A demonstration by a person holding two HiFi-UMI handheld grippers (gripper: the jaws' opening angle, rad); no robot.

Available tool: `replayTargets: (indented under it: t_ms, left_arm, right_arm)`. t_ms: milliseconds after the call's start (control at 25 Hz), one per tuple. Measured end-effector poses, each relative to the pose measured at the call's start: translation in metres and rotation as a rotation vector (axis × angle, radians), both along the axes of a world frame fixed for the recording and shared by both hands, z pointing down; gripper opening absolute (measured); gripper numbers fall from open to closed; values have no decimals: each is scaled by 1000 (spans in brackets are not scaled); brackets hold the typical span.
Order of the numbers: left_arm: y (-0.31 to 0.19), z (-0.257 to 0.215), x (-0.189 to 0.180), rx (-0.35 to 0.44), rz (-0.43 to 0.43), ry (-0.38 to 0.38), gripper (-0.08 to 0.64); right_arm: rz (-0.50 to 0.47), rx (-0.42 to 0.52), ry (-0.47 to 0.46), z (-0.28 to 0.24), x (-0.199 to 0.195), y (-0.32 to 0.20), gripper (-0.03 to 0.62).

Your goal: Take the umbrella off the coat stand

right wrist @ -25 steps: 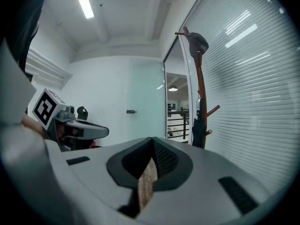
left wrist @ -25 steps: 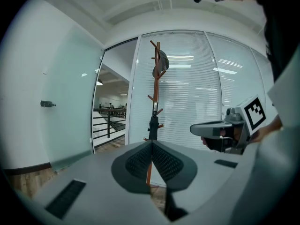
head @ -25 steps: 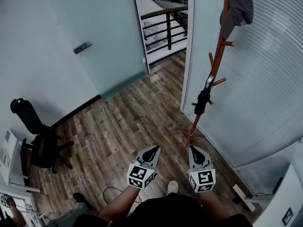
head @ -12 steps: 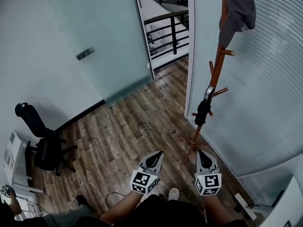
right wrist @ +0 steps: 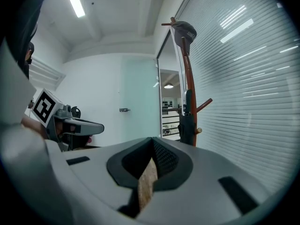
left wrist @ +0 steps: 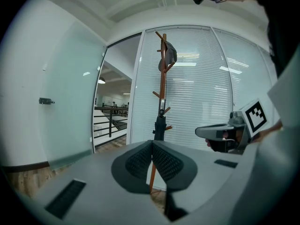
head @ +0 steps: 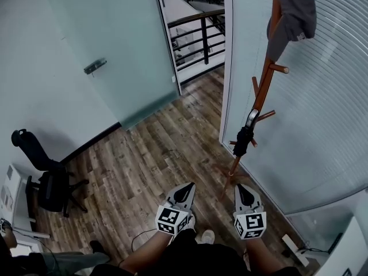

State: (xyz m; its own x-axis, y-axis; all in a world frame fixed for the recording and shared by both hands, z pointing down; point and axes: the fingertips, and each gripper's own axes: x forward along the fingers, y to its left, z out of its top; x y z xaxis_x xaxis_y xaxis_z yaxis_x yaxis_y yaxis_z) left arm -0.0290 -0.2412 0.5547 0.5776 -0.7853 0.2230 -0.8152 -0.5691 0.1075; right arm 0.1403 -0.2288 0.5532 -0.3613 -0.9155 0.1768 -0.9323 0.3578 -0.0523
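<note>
coat stand [head: 265, 85] 1 | umbrella [head: 244, 138] 1 | cap [head: 293, 10] 1 | chair [head: 49, 183] 1 | grippers [head: 188, 186] [head: 238, 187] 2

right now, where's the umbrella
The umbrella hangs right of centre in the head view, on the lower pegs of the coat stand, beside the glass wall with blinds, well below the grey cap.

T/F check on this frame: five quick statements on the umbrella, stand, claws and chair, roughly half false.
1. The black folded umbrella hangs on the orange-brown wooden coat stand. True.
2. The left claw grips the umbrella. False: it is shut on nothing, short of the stand.
3. A grey cap hangs atop the stand. True.
4. The right claw is wide open. False: it is shut and empty.
5. The black office chair stands beside the stand. False: it sits across the room by the white wall.
</note>
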Motion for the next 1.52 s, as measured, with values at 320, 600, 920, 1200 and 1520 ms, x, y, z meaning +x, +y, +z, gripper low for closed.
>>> replayTargets:
  t_ms: [320, 600, 920, 1200, 1520]
  left_arm:
    - [-43, 0, 8, -16, 71, 16, 12]
    - [-76, -5, 29, -9, 184, 27, 12]
    - [-109, -7, 61, 11, 337, 37, 12]
    - [-120, -5, 94, 0, 504, 66, 12]
    - [-135, 10, 127, -16, 544, 41, 12]
  right_arm:
    - [45, 2, -1, -8, -5, -38, 6]
    - [109, 21, 15, -23, -8, -60, 6]
    - [231, 17, 60, -24, -1, -71, 6]
    - [348, 3, 71, -18, 10, -64, 6]
    - [386, 16, 13, -7, 22, -62, 6]
